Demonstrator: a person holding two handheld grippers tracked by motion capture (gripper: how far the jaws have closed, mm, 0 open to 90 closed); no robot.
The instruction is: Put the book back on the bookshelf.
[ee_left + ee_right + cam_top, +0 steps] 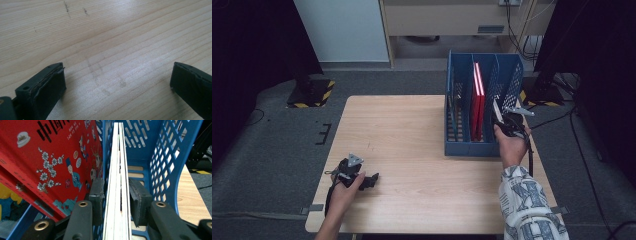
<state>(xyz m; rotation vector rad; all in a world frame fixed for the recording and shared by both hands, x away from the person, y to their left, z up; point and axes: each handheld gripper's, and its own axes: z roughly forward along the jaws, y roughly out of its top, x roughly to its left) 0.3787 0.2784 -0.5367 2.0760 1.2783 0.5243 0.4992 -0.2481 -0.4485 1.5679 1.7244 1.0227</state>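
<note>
Standing upright on its edge, the white book (pixel 117 182) sat in the blue file rack (pixel 462 147), in the compartment at the 3 o'clock side of the rack as the high view showed it, with the right gripper (pixel 116 197) straddling its near edge. That gripper's jaws flanked the book closely, one on either side; a sliver of gap seemed to show beside the pads in the right gripper view, so I judged the grip slack rather than pressing, with the book resting on the rack's floor and kept vertical by the divider. The upright posture made sense: a slotted rack takes books spine-out or edge-up so each can be slid in and out alone.

In the neighbouring slot, towards 9 o'clock from the white book, the red books (pixel 477 100) leaned against their divider, their illustrated cover filling the left of the right gripper view.

The left gripper (pixel 357 175) lay low on the wooden surface (pixel 412 200) near the 7 o'clock corner, well apart from the rack, jaws spread wide with bare wood between them. It appeared parked there to stay clear while the other hand worked, since one hand was enough for a thin book.

The rack itself stood at the surface's 2 o'clock area, open side towards the person for easy reach.
</note>
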